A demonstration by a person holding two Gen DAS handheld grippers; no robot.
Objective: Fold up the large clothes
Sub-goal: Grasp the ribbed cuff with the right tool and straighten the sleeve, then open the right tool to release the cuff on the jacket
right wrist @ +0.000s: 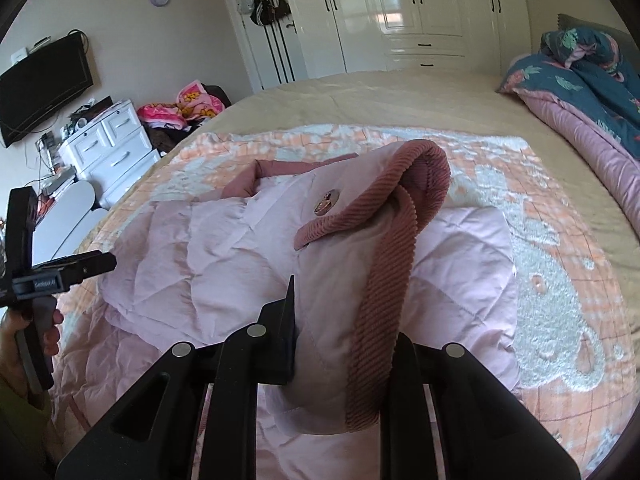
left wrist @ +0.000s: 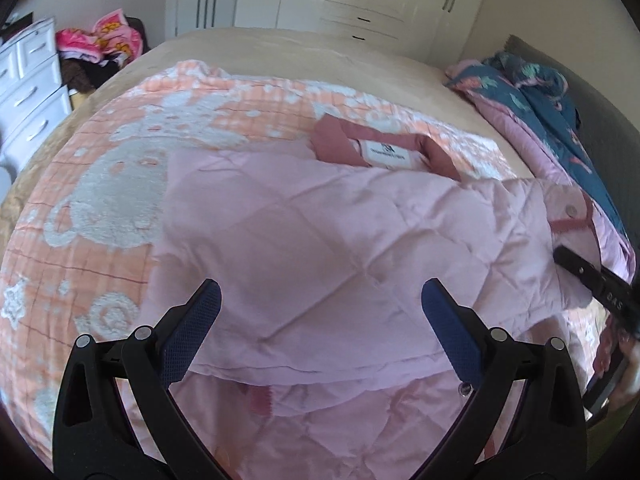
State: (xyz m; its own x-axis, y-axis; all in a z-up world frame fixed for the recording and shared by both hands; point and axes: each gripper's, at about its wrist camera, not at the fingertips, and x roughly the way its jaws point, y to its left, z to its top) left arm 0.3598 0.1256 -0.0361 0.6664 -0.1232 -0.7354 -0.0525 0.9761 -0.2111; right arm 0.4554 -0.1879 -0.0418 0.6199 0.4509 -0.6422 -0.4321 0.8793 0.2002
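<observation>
A pale pink quilted jacket [left wrist: 320, 240] with a dusty-rose collar and white label [left wrist: 386, 152] lies on the bed, partly folded. My left gripper [left wrist: 320, 304] is open and empty just above the jacket's lower part. My right gripper [right wrist: 344, 320] is shut on the jacket's sleeve [right wrist: 332, 272], whose ribbed rose cuff [right wrist: 384, 264] and snap button [right wrist: 326, 202] stand up over the folded body [right wrist: 208, 248]. The right gripper's body shows at the right edge of the left wrist view [left wrist: 596, 280]. The left gripper shows at the left of the right wrist view [right wrist: 60, 272].
The jacket rests on an orange-and-white blanket [left wrist: 100, 184] over a beige bedsheet [right wrist: 380, 100]. A blue floral duvet [right wrist: 588, 80] lies at the bed's right. White drawers [right wrist: 112, 148], a clothes pile [right wrist: 180, 108], a wall TV [right wrist: 44, 80] and white wardrobes [right wrist: 400, 12] stand beyond.
</observation>
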